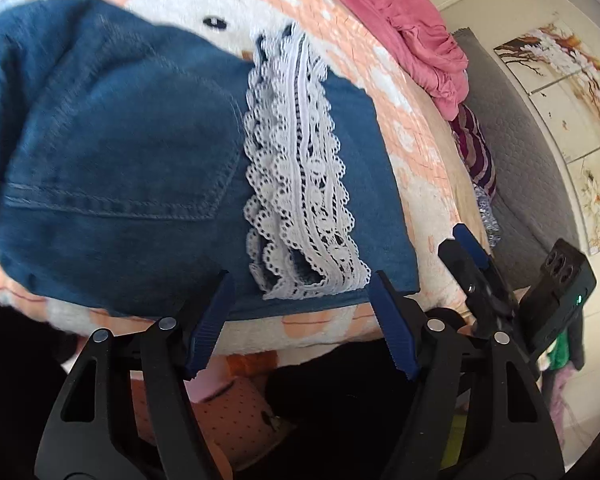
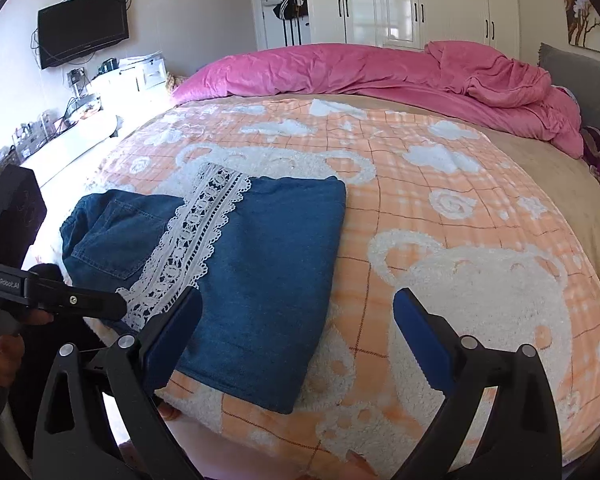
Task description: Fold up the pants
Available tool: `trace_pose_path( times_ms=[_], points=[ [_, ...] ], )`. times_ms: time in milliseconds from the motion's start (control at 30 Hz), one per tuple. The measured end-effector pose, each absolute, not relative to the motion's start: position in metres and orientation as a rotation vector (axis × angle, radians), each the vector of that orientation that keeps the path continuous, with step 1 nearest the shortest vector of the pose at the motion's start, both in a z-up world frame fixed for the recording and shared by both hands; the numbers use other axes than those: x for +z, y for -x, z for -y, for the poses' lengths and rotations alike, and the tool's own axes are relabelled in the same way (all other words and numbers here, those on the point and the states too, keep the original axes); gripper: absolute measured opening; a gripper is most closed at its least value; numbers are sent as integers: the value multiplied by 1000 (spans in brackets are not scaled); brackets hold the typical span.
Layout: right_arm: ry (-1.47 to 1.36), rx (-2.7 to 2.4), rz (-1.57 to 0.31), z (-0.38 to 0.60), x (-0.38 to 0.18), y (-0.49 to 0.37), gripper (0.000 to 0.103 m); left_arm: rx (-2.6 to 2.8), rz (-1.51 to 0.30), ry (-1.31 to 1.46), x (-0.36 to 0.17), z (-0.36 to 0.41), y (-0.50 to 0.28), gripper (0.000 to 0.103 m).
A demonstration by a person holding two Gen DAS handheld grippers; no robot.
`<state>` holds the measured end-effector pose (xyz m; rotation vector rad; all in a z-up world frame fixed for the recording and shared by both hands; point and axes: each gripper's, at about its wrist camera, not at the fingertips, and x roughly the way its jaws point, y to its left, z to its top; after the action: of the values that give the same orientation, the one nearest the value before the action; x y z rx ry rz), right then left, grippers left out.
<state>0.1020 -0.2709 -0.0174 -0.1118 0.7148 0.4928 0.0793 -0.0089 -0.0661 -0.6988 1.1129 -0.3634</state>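
Right wrist view shows the pants (image 2: pixel 236 264) folded into a small blue bundle near the front edge of the bed (image 2: pixel 460 208), so the folding looks almost done; maybe only a little tidying is left. They are blue jeans with a white lace strip (image 2: pixel 192 236) and a back pocket. The left gripper (image 1: pixel 300 320) and right gripper (image 2: pixel 296 344) both have fingers wide apart, holding nothing.

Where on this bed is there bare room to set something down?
Free: the orange bear blanket between the folded jeans and the pink duvet, and right of the jeans. Crowded: the near-left corner, with the jeans and both open grippers.
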Motion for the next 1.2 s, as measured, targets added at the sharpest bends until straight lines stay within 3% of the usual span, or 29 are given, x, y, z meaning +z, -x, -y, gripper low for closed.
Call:
trace_pose_path(
  times_ms=[100,200,333,567,867,1200],
  points=[
    [132,512,-735,264,-25,-104,96,-376,-1128,743,-73,14,-86,50],
    [148,527,-760,259,-33,-107,96,-349,-1132,728,-77,17,-88,26],
    [174,525,-791,254,-44,-109,96,-365,-1120,719,-70,12,-80,18],
    [229,588,-700,243,-36,-93,95,-284,-1095,565,-54,12,-68,19],
    [276,584,-874,231,-71,-108,95,-231,-1081,398,-54,28,-67,35],
    [82,580,-705,262,-20,-97,96,-187,-974,282,-15,22,-48,42]
  ],
)
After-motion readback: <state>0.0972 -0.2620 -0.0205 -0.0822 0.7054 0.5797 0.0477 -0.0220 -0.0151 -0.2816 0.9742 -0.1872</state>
